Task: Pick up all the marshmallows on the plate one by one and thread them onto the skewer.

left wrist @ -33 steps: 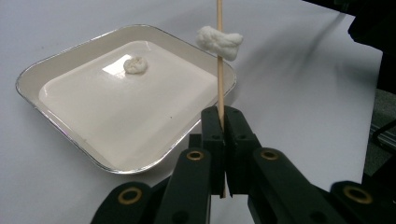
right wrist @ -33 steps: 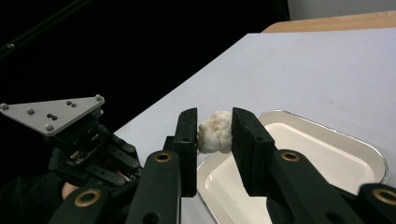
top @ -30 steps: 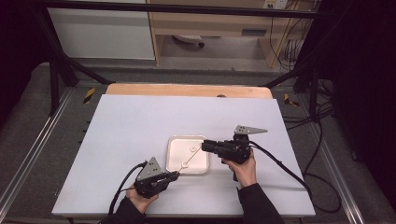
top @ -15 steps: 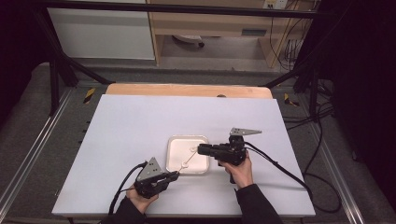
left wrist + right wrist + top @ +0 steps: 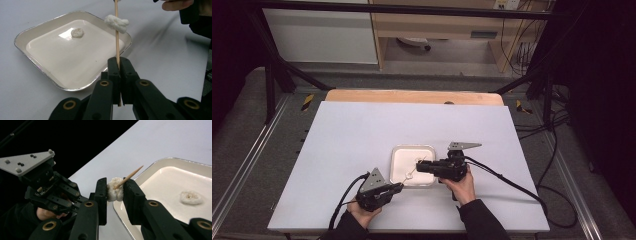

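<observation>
Holding the wooden skewer (image 5: 116, 37) by its lower end, the left gripper (image 5: 398, 187) sits just off the near left corner of the white tray (image 5: 398, 151), its jaws pressed together on the stick so that the stick rises out over the tray's near edge. Partway up the skewer is a white marshmallow-like piece (image 5: 116, 23), threaded on and hanging above the tray's near rim, while a second white piece (image 5: 77, 32) lies loose on the tray floor toward its far side. To the right of the tray, the right gripper (image 5: 115, 187) reaches in with its jaws closed around the threaded piece, the skewer's pointed tip poking out beyond it. The risk here, as I judge it, lies in the soft piece: squeezed too hard it could tear or stick to the jaws, and pulled off-axis it could bend or snap the thin skewer. If the left jaws' hold on the stick is weak, a tug toward the tip could drag the skewer out of them instead of sliding the piece along. A released piece might also drop outside the tray onto the table (image 5: 362, 130), since it hangs at the rim rather than over the middle.
</observation>
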Tool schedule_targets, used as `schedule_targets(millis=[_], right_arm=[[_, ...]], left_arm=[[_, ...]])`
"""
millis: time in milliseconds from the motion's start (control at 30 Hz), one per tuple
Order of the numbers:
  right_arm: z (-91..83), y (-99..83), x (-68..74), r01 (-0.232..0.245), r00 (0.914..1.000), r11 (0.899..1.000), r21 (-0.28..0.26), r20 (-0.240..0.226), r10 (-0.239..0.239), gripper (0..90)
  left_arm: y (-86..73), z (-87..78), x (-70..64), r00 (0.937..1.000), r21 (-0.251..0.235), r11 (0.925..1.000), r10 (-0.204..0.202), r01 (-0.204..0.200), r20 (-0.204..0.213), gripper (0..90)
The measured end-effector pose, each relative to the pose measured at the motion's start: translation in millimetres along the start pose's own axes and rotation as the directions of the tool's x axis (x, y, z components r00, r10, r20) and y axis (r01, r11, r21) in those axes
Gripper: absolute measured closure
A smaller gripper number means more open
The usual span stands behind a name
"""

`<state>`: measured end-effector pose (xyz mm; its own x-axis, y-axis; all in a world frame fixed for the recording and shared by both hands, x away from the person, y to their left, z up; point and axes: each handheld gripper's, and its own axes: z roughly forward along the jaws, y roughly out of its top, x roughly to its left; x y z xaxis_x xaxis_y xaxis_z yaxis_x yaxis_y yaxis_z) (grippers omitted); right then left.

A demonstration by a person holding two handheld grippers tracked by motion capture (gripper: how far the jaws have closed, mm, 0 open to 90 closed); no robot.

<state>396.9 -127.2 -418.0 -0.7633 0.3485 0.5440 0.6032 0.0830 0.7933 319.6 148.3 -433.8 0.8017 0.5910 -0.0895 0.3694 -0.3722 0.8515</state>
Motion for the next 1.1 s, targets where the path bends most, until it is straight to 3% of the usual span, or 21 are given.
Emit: schedule_targets(millis=[200,633,867,1100], right_arm=[[9.2,-4.5,1.5,0.006,1.0000,0.999,0.033,-0.006,-0.006,74.4],[11.7,-6.8,1.4,0.004,1.0000,0.999,0.042,-0.007,-0.003,73.5],[3.6,-0.3,3.7,0.059,0.9970,0.998,0.025,0.049,-0.060,59.1],[-5.2,4.8,3.1,0.134,0.9797,0.990,0.053,0.143,-0.141,41.2]], left_arm=[[-0.2,0.5,0.8,1.0000,0.005,1.0000,-0.007,0.007,-0.004,87.4],[-0.3,1.5,1.7,0.9999,0.009,0.9998,-0.017,0.017,0.002,87.5],[0.0,-0.8,4.3,0.9996,-0.003,0.9996,-0.028,0.028,0.002,87.5],[0.4,-4.7,8.7,0.9993,-0.014,0.9992,-0.037,0.037,-0.009,87.5]])
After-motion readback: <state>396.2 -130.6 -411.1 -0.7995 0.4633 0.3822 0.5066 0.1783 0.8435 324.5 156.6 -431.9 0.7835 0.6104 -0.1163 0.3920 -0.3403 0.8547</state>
